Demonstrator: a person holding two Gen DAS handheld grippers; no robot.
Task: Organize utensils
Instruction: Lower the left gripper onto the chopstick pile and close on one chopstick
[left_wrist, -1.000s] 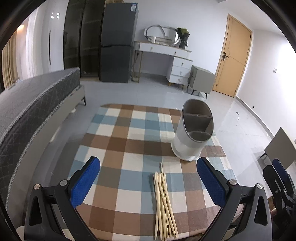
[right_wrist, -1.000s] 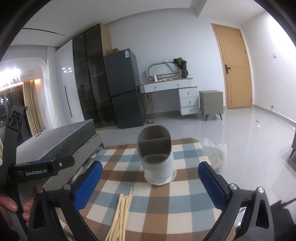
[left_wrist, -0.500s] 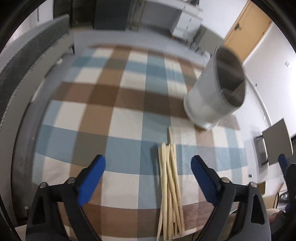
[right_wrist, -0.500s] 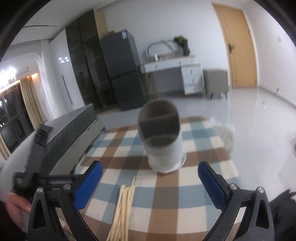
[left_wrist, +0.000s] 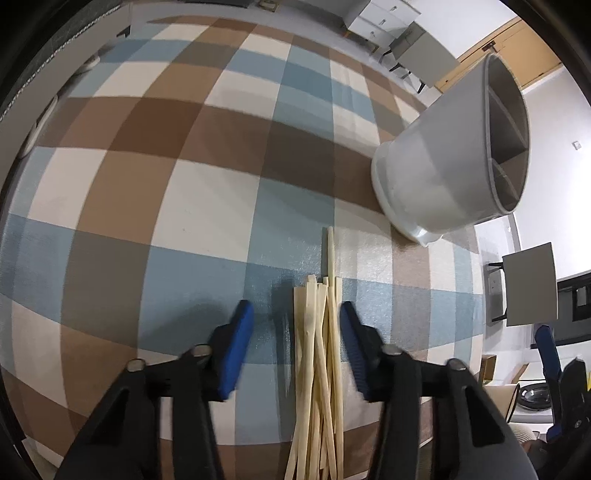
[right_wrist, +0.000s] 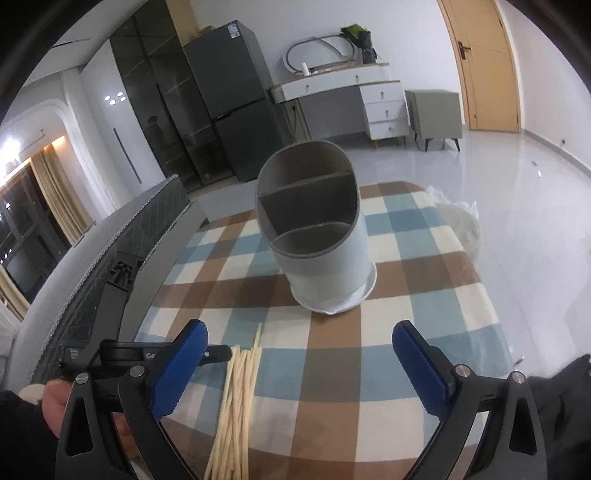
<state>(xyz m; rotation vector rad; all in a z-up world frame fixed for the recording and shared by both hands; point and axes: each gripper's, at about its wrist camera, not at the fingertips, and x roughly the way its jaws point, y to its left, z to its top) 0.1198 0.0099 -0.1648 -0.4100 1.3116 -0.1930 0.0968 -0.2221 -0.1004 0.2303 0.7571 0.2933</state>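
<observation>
A bundle of several pale wooden chopsticks (left_wrist: 317, 350) lies on the checked tablecloth (left_wrist: 147, 184) near the front edge. My left gripper (left_wrist: 295, 332) points steeply down over them, and its jaws are closing with the chopsticks between them. The left pad stands apart from the bundle and the right pad is close beside it. A grey oval utensil holder (left_wrist: 443, 166) with three empty compartments stands beyond, to the right. In the right wrist view my right gripper (right_wrist: 301, 369) is open and empty, facing the holder (right_wrist: 325, 266), with the chopsticks (right_wrist: 240, 387) at its lower left.
A hand (right_wrist: 55, 402) holds the left tool at the table's near-left corner. A grey mattress (right_wrist: 92, 258) runs along the left side of the table. A white bag (right_wrist: 465, 225) lies on the floor past the far right edge, and a grey stool (left_wrist: 528, 284) is to the right.
My left gripper came down and tipped over the chopsticks, and its jaws narrowed from wide open to either side of the bundle. My right gripper moved nearer the holder and tilted down.
</observation>
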